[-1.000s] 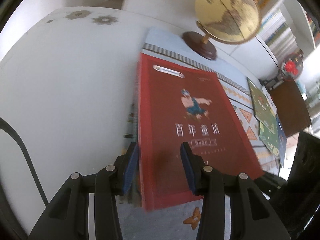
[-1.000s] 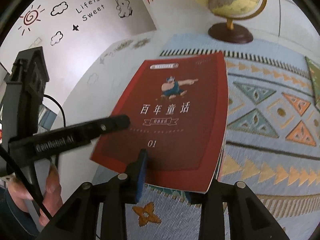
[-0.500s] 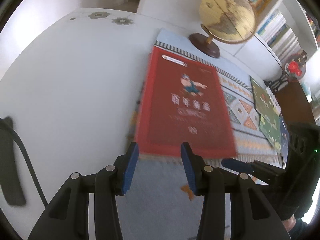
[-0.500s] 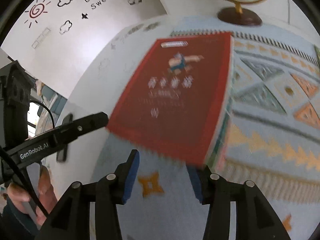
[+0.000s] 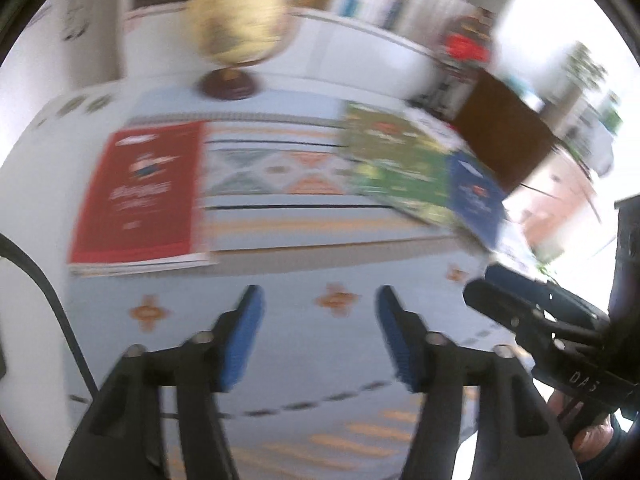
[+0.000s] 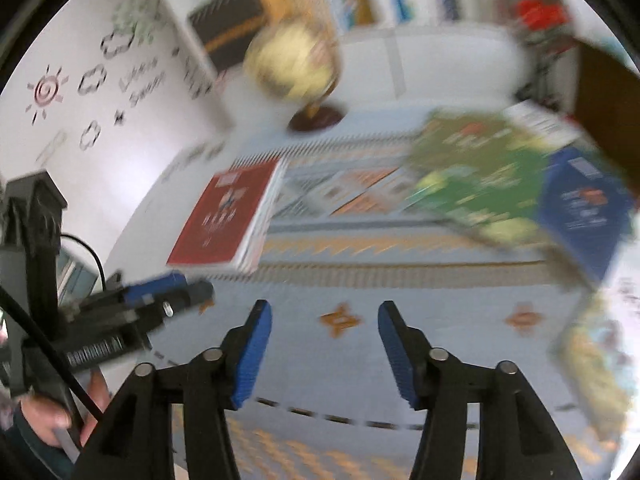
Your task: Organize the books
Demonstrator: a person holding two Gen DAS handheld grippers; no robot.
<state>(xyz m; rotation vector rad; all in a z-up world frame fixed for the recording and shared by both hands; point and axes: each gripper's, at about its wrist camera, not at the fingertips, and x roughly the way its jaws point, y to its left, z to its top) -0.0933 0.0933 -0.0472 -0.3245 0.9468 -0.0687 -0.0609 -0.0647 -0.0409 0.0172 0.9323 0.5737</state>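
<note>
**Operator:** Jaws first: what is their condition?

**Inspector:** Both pairs are spreading at this moment, and nothing sits between either pair. The left gripper [image 5: 318,334] hangs over bare cloth, blue pads wide apart. The right gripper [image 6: 324,346] does the same over an orange star motif.

**Operator:** Proceed with the scene, largest item down.

**Inspector:** A patterned tablecloth [image 5: 280,240] in pale blue with orange and teal triangles covers the table. On its left part lies the red book [image 5: 140,192], flat, cover up, topping a stack of other books whose page edges show beneath it (best seen in the right wrist view). On the right part lies the green book [image 6: 472,176], partly overlapped at its right by the blue book [image 6: 588,204]; white-covered volumes show behind them. A globe [image 5: 240,20] on a dark round base stands beyond the cloth, near the red book's far end.

**Operator:** Image quality?

**Inspector:** Heavy motion blur in both views; cover text is unreadable.
</note>
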